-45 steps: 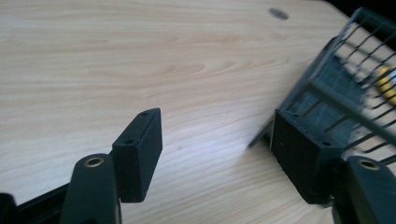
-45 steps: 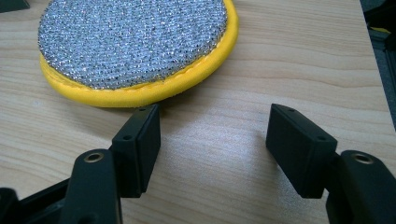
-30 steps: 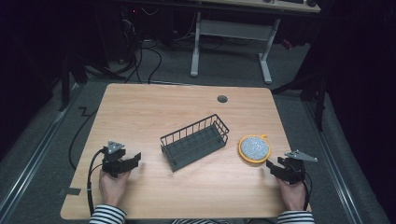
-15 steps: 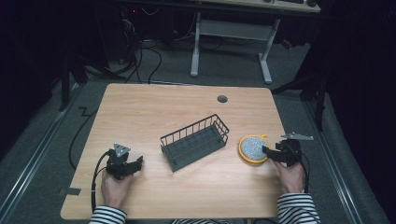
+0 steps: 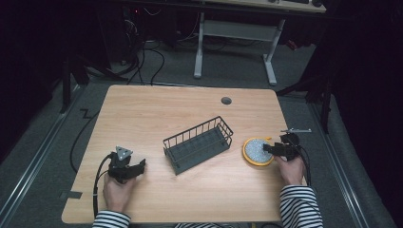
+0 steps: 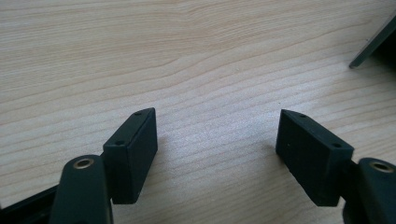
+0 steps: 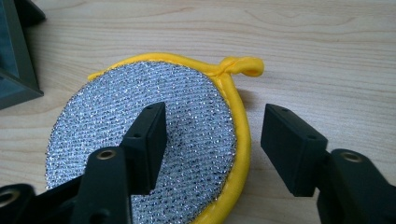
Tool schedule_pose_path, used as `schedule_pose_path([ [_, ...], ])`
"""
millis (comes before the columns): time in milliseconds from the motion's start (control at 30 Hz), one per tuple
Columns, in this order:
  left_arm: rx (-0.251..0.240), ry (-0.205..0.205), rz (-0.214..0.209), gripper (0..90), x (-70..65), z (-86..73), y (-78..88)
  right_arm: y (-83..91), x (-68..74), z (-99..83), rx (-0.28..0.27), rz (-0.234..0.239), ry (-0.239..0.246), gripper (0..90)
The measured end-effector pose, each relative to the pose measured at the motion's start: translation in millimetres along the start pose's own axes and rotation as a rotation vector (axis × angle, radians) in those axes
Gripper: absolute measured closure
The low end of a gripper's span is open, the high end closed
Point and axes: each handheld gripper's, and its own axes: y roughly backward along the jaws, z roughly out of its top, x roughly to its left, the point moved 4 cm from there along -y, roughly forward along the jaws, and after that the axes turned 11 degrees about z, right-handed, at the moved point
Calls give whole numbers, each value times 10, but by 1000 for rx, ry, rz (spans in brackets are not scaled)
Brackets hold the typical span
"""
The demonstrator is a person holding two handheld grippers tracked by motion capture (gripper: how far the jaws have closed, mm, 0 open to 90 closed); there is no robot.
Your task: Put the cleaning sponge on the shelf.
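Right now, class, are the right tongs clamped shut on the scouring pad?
No: the right tongs stand open, straddling the scouring pad at its yellow rim.

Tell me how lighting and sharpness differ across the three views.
High view: the table is lit while the room around it sinks into black, and detail is soft. Left gripper view: even light, crisp wood grain, faint shadows under the jaws. Right gripper view: the scrubber glitters, and its near edge blurs slightly.

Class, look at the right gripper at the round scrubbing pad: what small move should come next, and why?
Probably lower and close the right gripper: its jaws stand open astride the yellow rim of the scrubbing pad, not yet pressing it, and the pad lies flat beside the wire basket.
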Motion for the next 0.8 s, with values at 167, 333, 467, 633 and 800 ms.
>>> schedule_pose_path([
  [167, 0, 0, -2, 295, 0, 0, 0, -50, 6, 5, 47, 21, 14, 543],
  [333, 1, 0, -3, 293, -1, 2, -3, -40, -16, 7, 58, 51, 36, 754],
  [467, 1, -1, -3, 293, -1, 2, -3, -31, -7, 20, 67, 55, 53, 807],
  [633, 1, -1, -3, 292, -1, 2, -3, -2, 30, 29, 56, 70, 78, 834],
  [800, 1, -1, -3, 290, -2, 2, -3, 24, 84, 32, 31, 103, 89, 837],
])
